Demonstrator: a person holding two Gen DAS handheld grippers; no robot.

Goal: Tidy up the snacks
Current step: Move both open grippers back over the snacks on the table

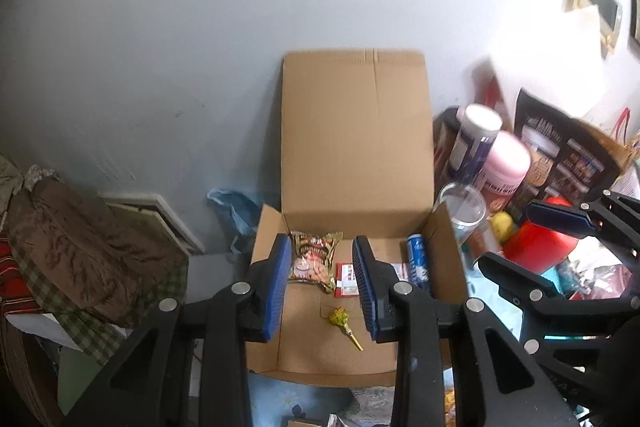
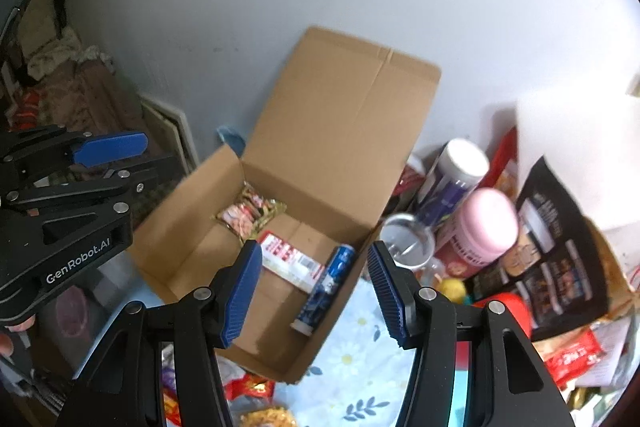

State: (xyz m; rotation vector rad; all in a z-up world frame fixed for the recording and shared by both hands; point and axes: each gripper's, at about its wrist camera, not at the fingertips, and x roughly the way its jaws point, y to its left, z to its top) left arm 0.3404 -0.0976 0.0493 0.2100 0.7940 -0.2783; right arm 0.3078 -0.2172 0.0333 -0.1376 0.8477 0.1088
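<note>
The open box stands against the wall and holds a snack bag, a red packet, a blue tube and what looks like a lollipop. Above it, the left claw and right claw gape, both empty.

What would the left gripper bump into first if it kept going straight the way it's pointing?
Probably the floor of the open brown cardboard box. The left gripper aims into it, between the green-wrapped lollipop and the snack packet with pink biscuits pictured. Depth is hard to judge, so it could graze either one.
</note>
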